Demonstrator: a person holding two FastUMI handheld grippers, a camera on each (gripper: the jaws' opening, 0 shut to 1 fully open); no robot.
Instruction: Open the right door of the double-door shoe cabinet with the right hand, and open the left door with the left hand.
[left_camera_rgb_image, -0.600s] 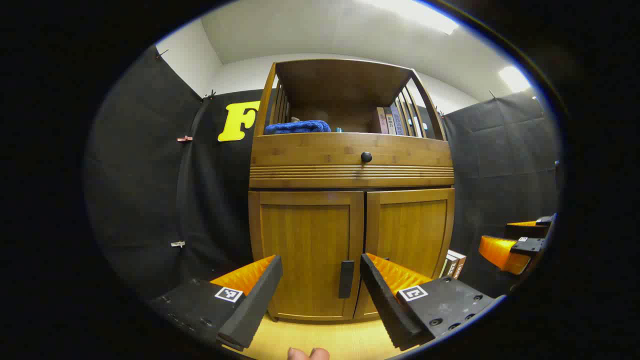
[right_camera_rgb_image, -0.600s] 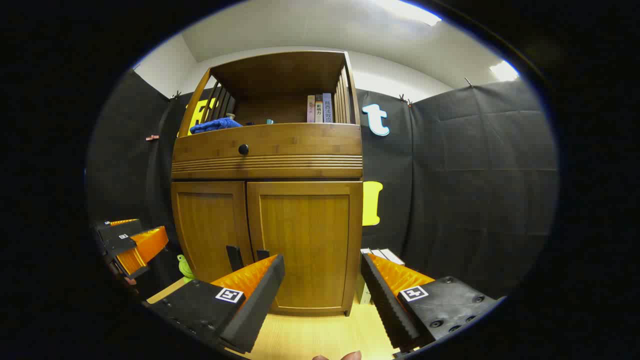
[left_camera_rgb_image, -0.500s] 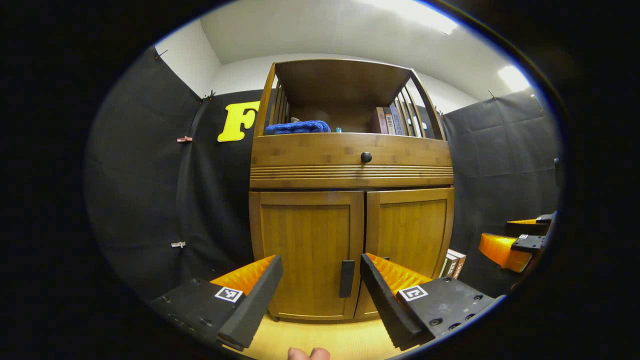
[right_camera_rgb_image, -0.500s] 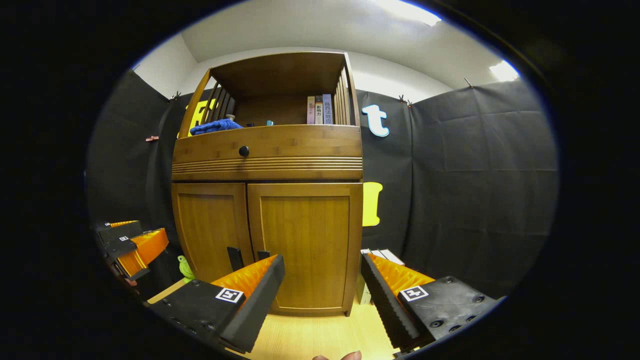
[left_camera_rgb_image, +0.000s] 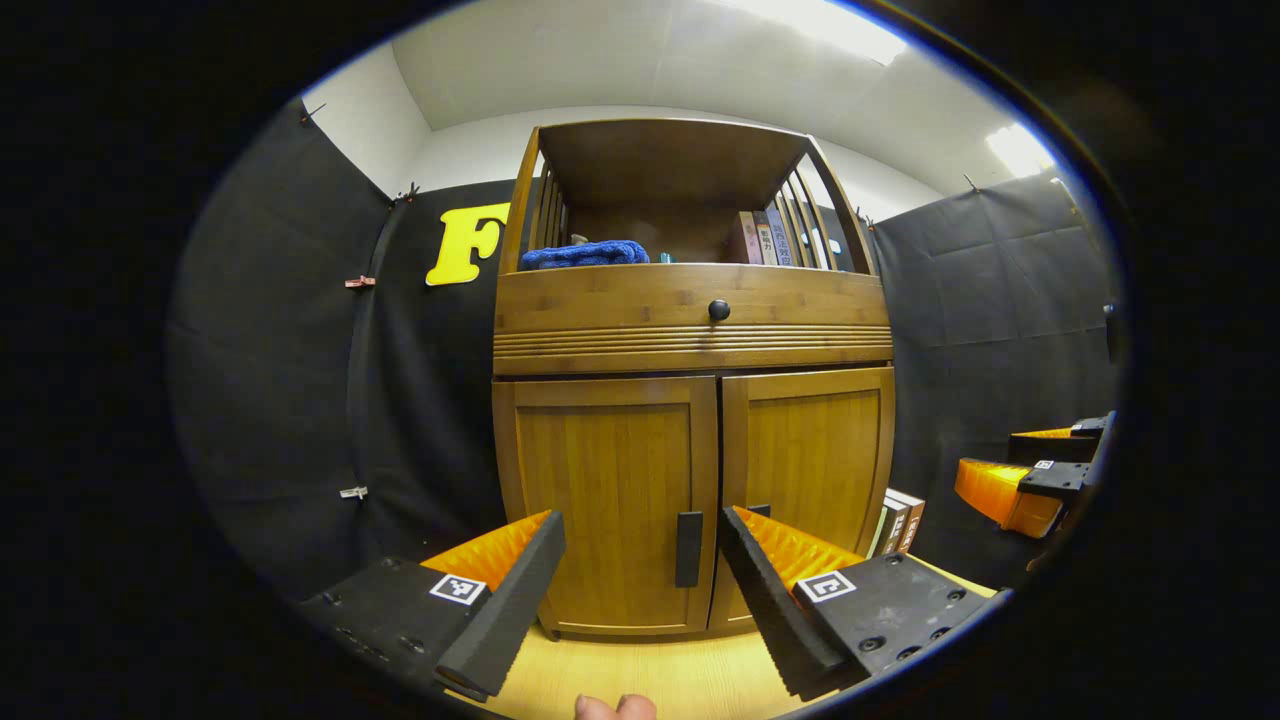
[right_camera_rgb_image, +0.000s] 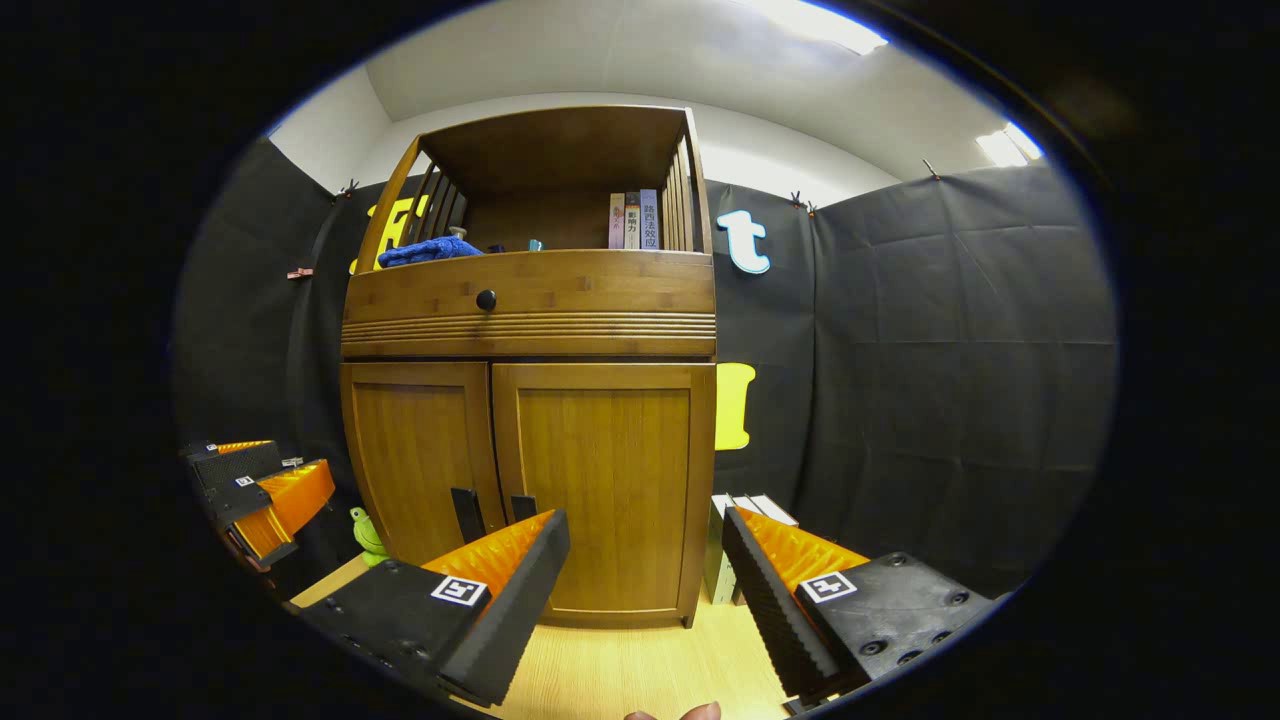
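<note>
The double-door wooden shoe cabinet (right_camera_rgb_image: 530, 440) stood closed on the pale floor ahead, both tongs spread and empty, well short of it. The right tongs (right_camera_rgb_image: 645, 590) pointed beside the right door's dark handle (right_camera_rgb_image: 523, 507), so they risked missing it or catching the left handle (left_camera_rgb_image: 688, 548). Boxes (right_camera_rgb_image: 735, 545) stood beside the right door, possibly blocking its swing.

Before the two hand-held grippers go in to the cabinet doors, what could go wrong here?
1. The left door handle and the right door handle sit close together at the centre seam, so the left hand-held gripper or the right hand-held gripper might catch the wrong one.
2. Books stand on the floor by the cabinet's right side; the right door may hit them when swinging.
3. Both grippers heading for the centre could bump each other.
</note>
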